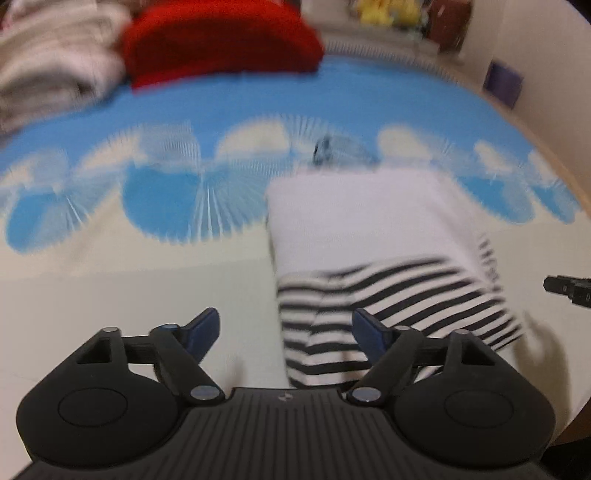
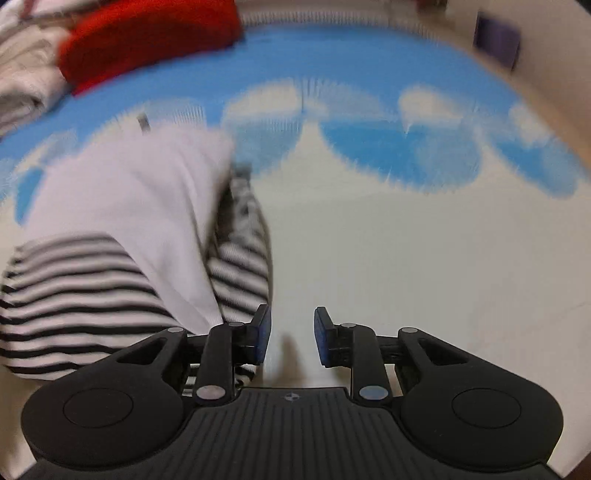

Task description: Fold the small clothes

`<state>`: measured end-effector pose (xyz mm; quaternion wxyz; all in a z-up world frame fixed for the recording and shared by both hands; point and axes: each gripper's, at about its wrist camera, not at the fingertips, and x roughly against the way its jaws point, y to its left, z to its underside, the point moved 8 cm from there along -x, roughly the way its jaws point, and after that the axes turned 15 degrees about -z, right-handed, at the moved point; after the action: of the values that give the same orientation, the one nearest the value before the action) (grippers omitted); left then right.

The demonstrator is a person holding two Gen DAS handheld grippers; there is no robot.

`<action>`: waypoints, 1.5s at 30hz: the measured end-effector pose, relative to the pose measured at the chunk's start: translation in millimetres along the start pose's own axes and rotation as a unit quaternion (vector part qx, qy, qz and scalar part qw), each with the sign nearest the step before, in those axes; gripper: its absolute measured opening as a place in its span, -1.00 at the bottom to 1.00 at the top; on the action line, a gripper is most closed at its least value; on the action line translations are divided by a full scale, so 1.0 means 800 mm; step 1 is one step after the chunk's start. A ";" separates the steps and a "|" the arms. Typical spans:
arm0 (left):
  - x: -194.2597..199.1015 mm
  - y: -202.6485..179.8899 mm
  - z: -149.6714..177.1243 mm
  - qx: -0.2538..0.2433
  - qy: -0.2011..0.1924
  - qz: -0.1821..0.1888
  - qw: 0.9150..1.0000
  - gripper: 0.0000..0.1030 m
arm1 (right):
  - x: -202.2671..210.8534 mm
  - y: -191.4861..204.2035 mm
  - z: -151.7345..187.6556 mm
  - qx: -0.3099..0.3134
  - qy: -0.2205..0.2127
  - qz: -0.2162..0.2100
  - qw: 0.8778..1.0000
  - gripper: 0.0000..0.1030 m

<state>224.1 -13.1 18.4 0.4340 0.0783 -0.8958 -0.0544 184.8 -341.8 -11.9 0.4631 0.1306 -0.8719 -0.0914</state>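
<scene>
Cloth [image 1: 122, 254] in cream with a blue fan or shell print covers the whole working surface in both views, its blue band running across the far half and the plain cream part nearest the cameras. Motion blur softens everything beyond the tongs.

On that surface lies the small garment [image 1: 373, 236], folded into a rough block: a plain white panel on top and black-and-white striped fabric at its near end. From the left wrist it sits right of centre; from the right wrist it fills the left side [image 2: 122, 206], with a striped part bunched along its right edge.

Far back on the left sits a red folded piece [image 1: 221, 37], also seen from the right wrist [image 2: 147, 37], and just beside it a heap of pale grey-white clothes [image 1: 51, 62]. A small purple object [image 1: 503, 82] stands against the wall at far right. Something yellow [image 1: 388, 13] shows beyond the cloth's far edge, too blurred to name.

The left tongs [image 1: 284, 334] are spread wide and hold nothing; the right finger overlaps the garment's striped end, while the left finger is over bare cloth. The right tongs [image 2: 291, 338] stand at a narrower gap, also holding nothing, over cream cloth just beside the striped edge.
</scene>
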 end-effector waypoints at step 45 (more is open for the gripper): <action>0.120 -0.049 0.122 0.082 -0.056 -0.004 0.995 0.99 | 0.109 0.162 0.091 0.129 -0.108 -0.030 0.985 0.68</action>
<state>92.4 -66.4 25.3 0.3750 0.1144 -0.9199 0.0128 59.1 -243.1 52.2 0.3427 0.2045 -0.9169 -0.0051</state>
